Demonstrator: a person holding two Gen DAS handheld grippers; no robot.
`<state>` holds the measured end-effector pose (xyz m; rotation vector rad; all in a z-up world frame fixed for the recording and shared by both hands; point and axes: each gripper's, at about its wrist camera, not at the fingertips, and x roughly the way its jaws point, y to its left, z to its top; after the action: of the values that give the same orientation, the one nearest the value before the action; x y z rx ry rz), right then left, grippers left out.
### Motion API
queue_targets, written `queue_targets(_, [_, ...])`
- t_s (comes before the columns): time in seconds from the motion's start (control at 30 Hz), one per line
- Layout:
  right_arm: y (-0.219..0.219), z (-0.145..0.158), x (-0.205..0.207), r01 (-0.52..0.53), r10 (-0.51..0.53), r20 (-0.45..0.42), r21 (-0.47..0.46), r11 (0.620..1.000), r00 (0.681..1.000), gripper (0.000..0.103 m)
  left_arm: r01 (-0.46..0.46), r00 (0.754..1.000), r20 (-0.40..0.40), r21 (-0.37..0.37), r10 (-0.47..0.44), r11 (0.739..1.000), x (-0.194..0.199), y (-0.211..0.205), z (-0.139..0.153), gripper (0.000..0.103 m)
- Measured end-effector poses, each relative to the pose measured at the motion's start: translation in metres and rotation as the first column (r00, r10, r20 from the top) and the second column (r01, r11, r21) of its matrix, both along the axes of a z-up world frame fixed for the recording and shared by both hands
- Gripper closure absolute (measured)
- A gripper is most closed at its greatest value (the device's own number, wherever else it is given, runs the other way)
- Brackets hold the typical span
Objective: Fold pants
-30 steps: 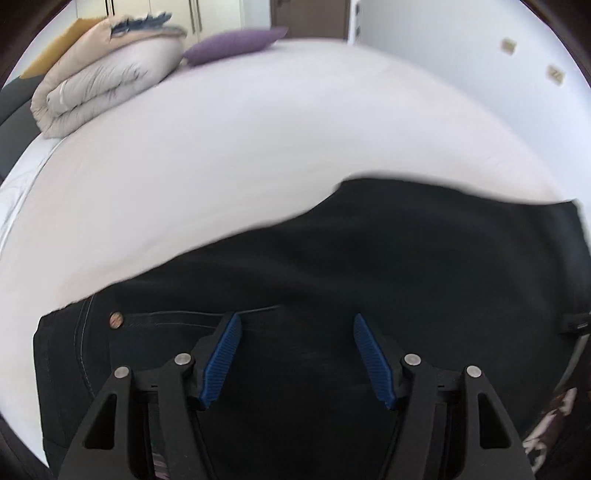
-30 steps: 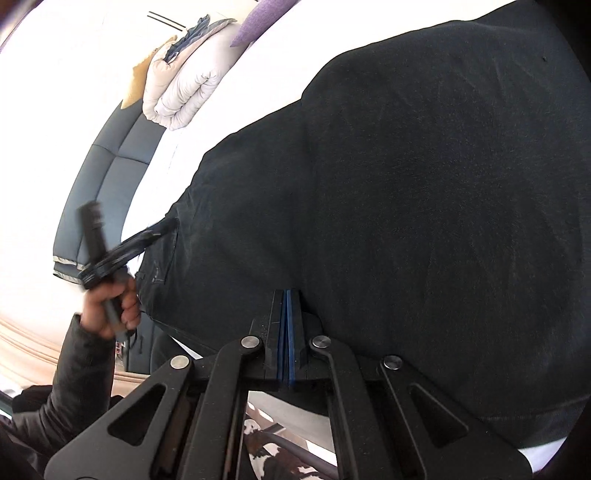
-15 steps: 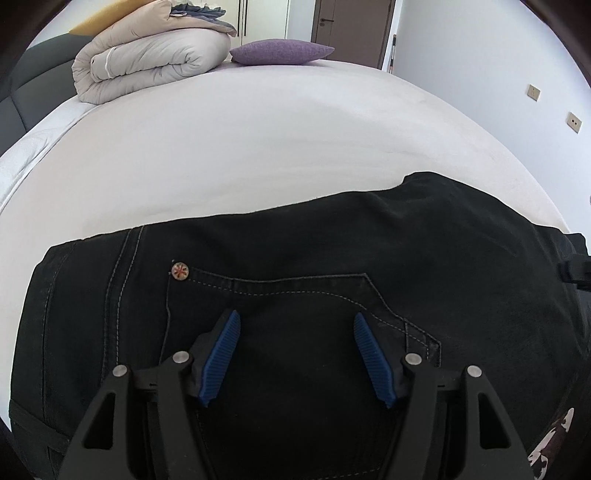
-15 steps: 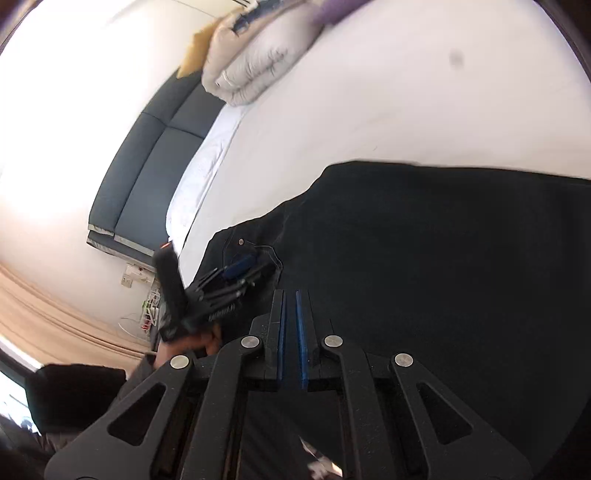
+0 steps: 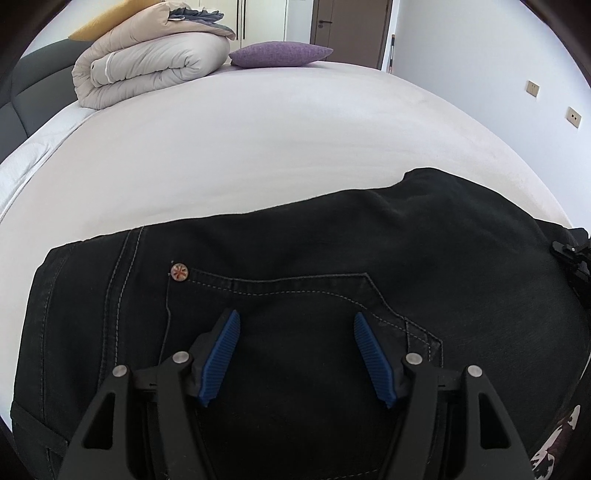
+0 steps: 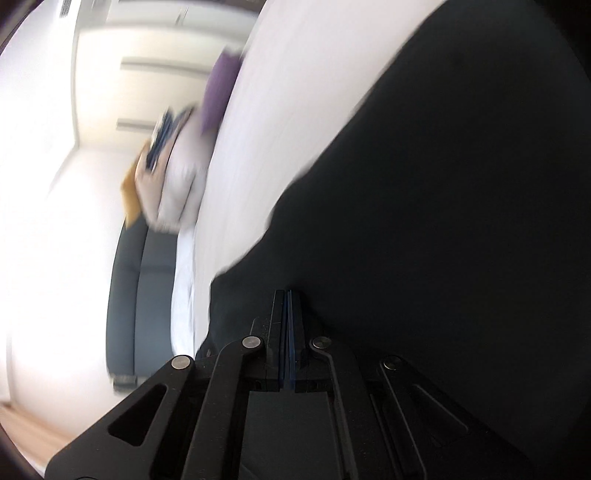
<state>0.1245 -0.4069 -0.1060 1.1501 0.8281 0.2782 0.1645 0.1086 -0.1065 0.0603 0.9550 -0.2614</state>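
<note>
One pair of black pants (image 5: 332, 266) lies flat across the near part of a white bed (image 5: 258, 147), waistband at the left, a back pocket with pale stitching facing up and a round metal rivet (image 5: 180, 272) at the pocket's upper left corner; the far edge of the cloth runs as an uneven line over the sheet; the left gripper (image 5: 297, 354) hangs above the pocket, tilted down, its blue pads (image 5: 221, 354) wide apart with nothing between them and no cloth touched; the right gripper (image 6: 287, 332) sits over the pants in its own blurred, rolled view, its jaws closed flat on each other with nothing seen between them; part of it shows at the right edge of the left view; farther off, a folded beige duvet (image 5: 147, 62) and a purple pillow (image 5: 280, 53) rest at the bed's head; beyond stand a dark headboard (image 5: 22, 88), a white wall and a brown door (image 5: 351, 22)
</note>
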Motion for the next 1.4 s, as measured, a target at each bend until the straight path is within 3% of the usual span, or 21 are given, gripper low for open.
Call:
queue_targets(0.1, [-0.064,0.001,-0.027,0.166,-0.166,0.002,0.020,0.986,0.986,0.103,0.000,1.000,0.001,0.007,0.000,1.000,-0.001,-0.002,0.000,0.035])
queue_targets(0.2, [-0.119,0.011,-0.052,0.319,-0.321,0.026,0.049,0.946,0.947,0.103,-0.007,1.000,0.003,0.017,0.007,1.000,-0.001,-0.005,0.001,0.035])
queue_targets(0.27, [-0.139,0.025,-0.061,0.394,-0.394,0.037,-0.007,0.919,0.918,0.103,-0.012,1.000,0.004,0.021,0.012,1.000,-0.001,-0.006,0.001,0.035])
queue_targets(0.4, [-0.171,0.038,-0.101,0.591,-0.591,-0.029,-0.016,0.807,0.806,0.103,-0.038,0.999,-0.001,0.003,0.038,0.999,-0.002,-0.002,0.006,0.036])
queue_targets(0.43, [-0.168,0.050,-0.105,0.591,-0.592,0.004,-0.041,0.805,0.806,0.103,-0.058,0.998,-0.009,0.021,0.058,0.998,-0.003,-0.004,0.011,0.036])
queue_targets(0.5, [-0.144,0.077,-0.099,0.526,-0.521,0.076,-0.115,0.842,0.850,0.103,-0.079,0.997,-0.014,0.018,0.079,0.997,-0.005,-0.015,0.025,0.040])
queue_targets(0.6, [-0.068,0.098,-0.061,0.305,-0.288,0.145,-0.112,0.946,0.947,0.103,0.018,0.998,0.060,-0.097,-0.012,0.995,-0.017,-0.056,0.061,0.040])
queue_targets(0.67, [0.009,0.096,-0.028,0.127,-0.111,0.143,-0.102,0.987,0.983,0.103,0.105,0.993,0.068,-0.162,-0.095,0.981,-0.018,-0.094,0.070,0.040])
queue_targets(0.73, [0.079,0.078,0.000,-0.025,0.033,0.094,-0.086,0.996,0.995,0.103,0.168,0.985,0.021,-0.265,-0.168,0.949,-0.011,-0.124,0.063,0.054])
queue_targets(0.8, [0.129,0.054,0.016,-0.113,0.115,0.038,-0.068,0.991,0.993,0.103,0.178,0.971,-0.090,-0.340,-0.220,0.923,0.007,-0.151,0.033,0.094])
queue_targets(0.87, [0.162,0.033,0.028,-0.171,0.170,-0.024,-0.089,0.981,0.985,0.103,0.147,0.962,-0.165,-0.362,-0.218,0.921,0.019,-0.156,0.005,0.100])
queue_targets(0.9, [0.165,0.021,0.030,-0.168,0.163,-0.064,-0.091,0.981,0.985,0.103,0.121,0.962,-0.175,-0.414,-0.209,0.902,0.023,-0.149,-0.001,0.101])
queue_targets(0.93, [0.160,0.000,0.032,-0.149,0.146,-0.066,-0.046,0.988,0.987,0.103,0.090,0.958,-0.198,-0.485,-0.209,0.870,0.028,-0.138,-0.005,0.101])
queue_targets(0.97, [0.151,-0.004,0.033,-0.129,0.128,-0.056,-0.016,0.992,0.990,0.103,0.078,0.958,-0.203,-0.490,-0.201,0.868,0.030,-0.130,-0.005,0.100])
queue_targets(1.03, [0.105,-0.001,0.032,-0.068,0.065,-0.052,-0.054,0.996,0.997,0.103,0.089,0.960,-0.195,-0.466,-0.201,0.880,0.030,-0.118,-0.004,0.100])
queue_targets(1.17, [-0.004,-0.002,0.012,0.079,-0.082,-0.059,-0.044,0.996,0.995,0.103,0.045,0.969,-0.200,-0.442,-0.147,0.896,0.038,-0.077,-0.004,0.099])
queue_targets(1.4, [-0.112,0.016,-0.022,0.350,-0.350,0.008,-0.052,0.935,0.937,0.103,-0.063,0.981,-0.191,-0.424,-0.021,0.904,0.046,0.010,-0.004,0.099])
